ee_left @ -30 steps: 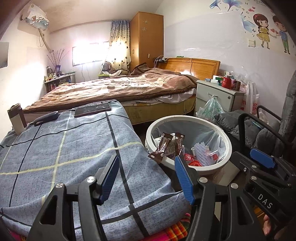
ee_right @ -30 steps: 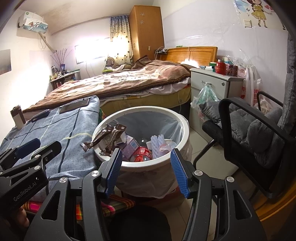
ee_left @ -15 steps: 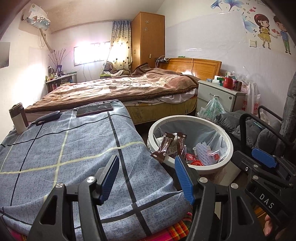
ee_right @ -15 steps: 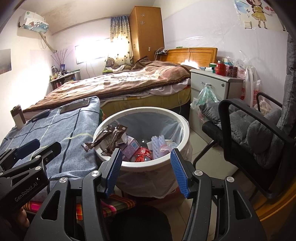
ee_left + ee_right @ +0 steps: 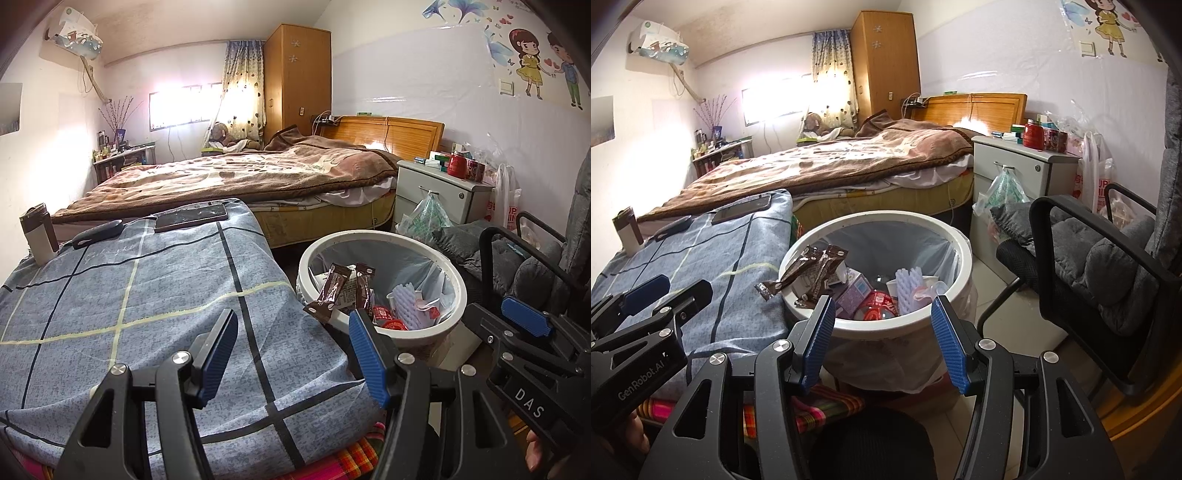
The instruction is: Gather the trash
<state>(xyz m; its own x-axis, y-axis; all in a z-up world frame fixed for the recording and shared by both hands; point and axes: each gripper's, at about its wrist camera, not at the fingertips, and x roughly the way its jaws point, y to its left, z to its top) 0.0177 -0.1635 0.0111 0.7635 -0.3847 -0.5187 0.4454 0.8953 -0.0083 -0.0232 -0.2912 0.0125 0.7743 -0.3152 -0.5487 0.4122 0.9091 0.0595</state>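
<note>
The white round trash bin stands upright on the floor just beside the blue checked cloth, lined with a pale plastic bag. Two brown snack wrappers lean over its rim — red and white rubbish lies inside.

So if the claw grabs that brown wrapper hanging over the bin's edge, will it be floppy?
Probably. The brown wrapper looks thin, flat and creased, so it should bend and weigh little. Its glossy surface could be slippery. It pokes out over the bin rim, so a nudge might tip it out.
</note>
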